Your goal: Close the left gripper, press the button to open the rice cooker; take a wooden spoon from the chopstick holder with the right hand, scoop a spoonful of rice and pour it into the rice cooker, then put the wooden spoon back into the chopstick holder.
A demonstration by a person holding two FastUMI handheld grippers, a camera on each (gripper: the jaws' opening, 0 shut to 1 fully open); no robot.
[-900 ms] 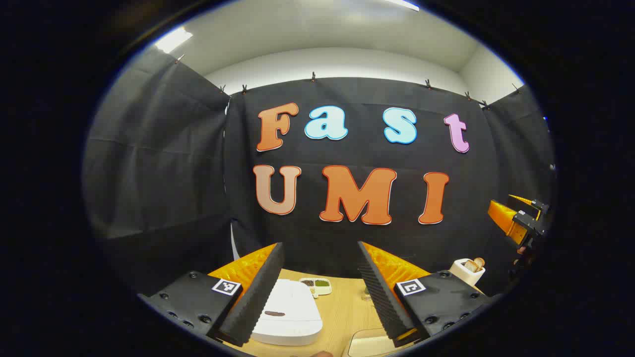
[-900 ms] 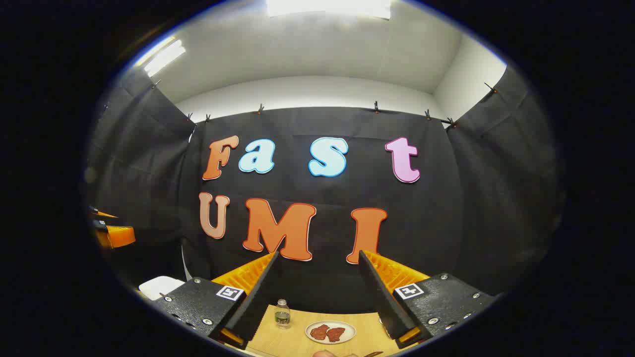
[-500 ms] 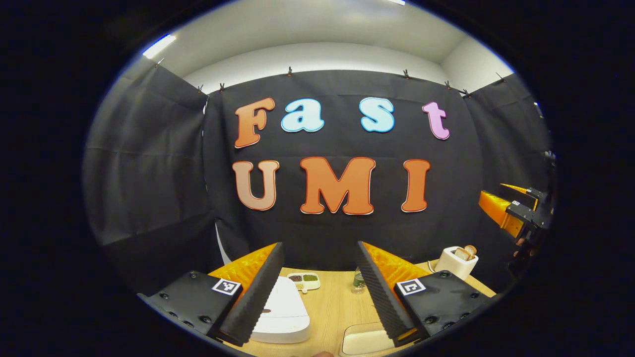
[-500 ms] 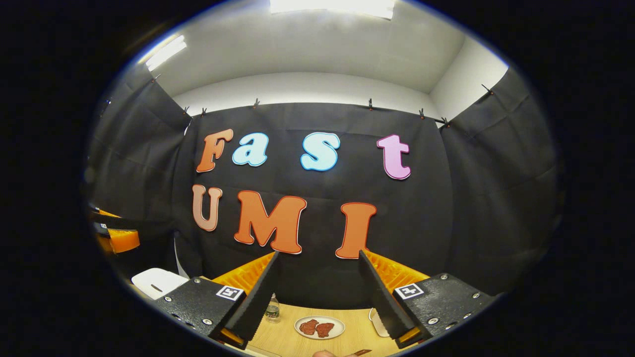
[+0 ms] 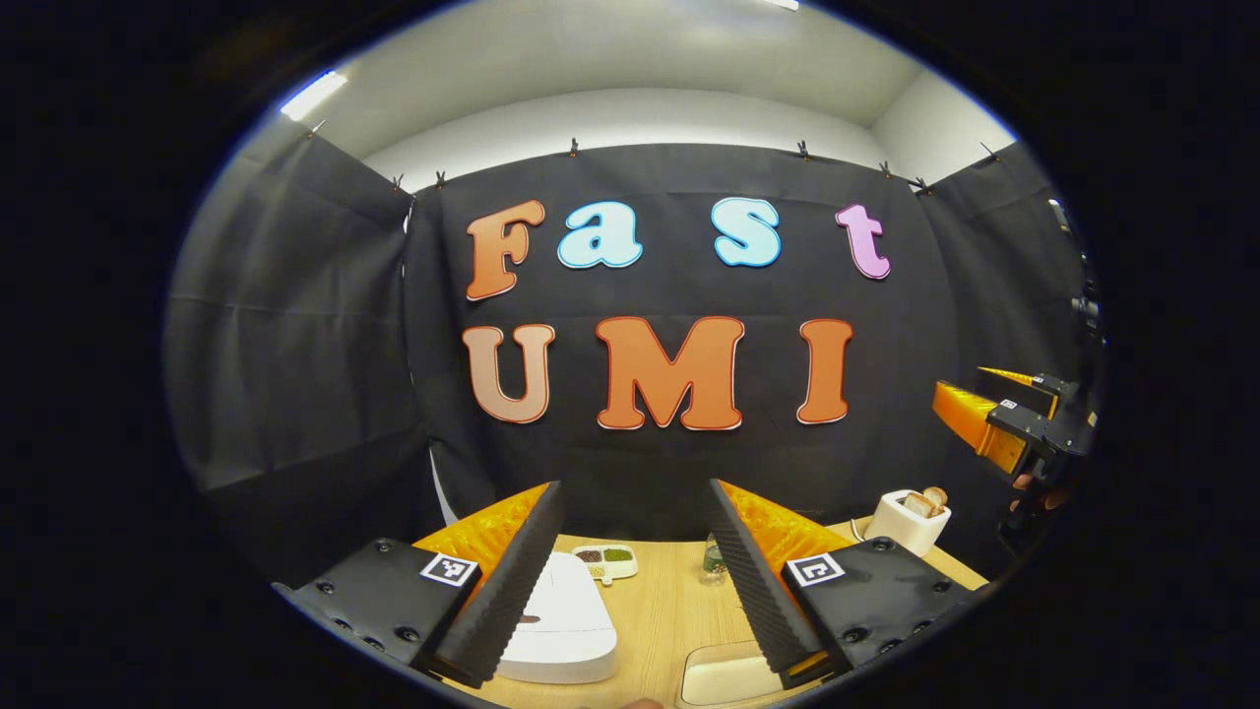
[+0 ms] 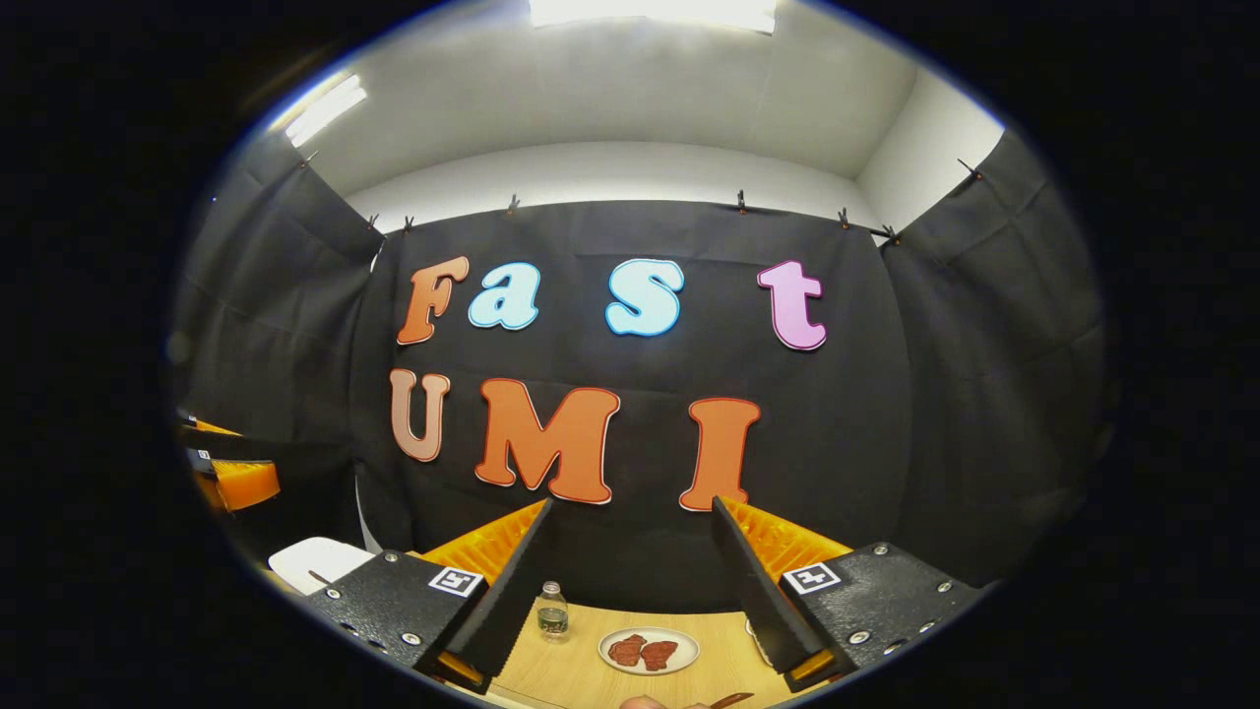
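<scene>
step: pre-start, lid not popped yet
left tool [image 5: 635, 581]: fingers wide apart, holding nothing
right tool [image 6: 630, 591]: wide too, holding nothing
rice cooker [image 5: 563, 622]: on the bench [image 5: 664, 615], low left
next: pinch left tool closed, drop onto the button

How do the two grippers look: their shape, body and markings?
The left gripper and the right gripper look alike: two long wedge-shaped fingers with ribbed inner faces, each on a black, speckled block with screws. Each block carries a small square black-and-white marker. No sleeve is visible.
</scene>
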